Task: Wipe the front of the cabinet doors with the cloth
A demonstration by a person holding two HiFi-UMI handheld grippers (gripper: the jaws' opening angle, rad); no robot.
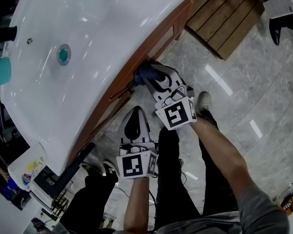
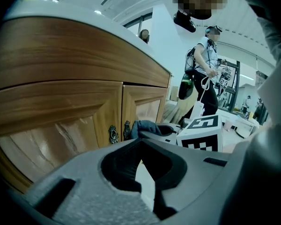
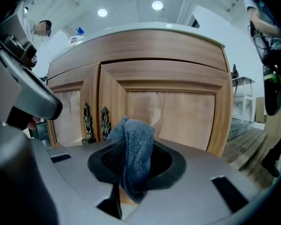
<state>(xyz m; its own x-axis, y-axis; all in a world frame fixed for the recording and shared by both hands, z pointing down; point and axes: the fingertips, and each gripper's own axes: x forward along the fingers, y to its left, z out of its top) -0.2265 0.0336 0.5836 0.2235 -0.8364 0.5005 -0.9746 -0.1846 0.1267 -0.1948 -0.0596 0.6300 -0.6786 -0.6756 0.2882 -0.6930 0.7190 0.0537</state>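
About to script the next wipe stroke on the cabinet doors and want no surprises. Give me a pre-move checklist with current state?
1. Cloth gripped: ok. The right gripper has its jaws shut on it, with a bunch sticking out ahead.
2. Cloth pressed on the wood: cannot tell. It sits close to the cabinet doors, but contact is not clear.
3. Doors closed: ok. Both look shut and flush.
4. Left gripper out of the stroke path: ok. Its jaws are together on nothing, and it is held back from the doors.
5. Snag risk: not ok. The cloth is right beside the ornate handles, so it may catch there.
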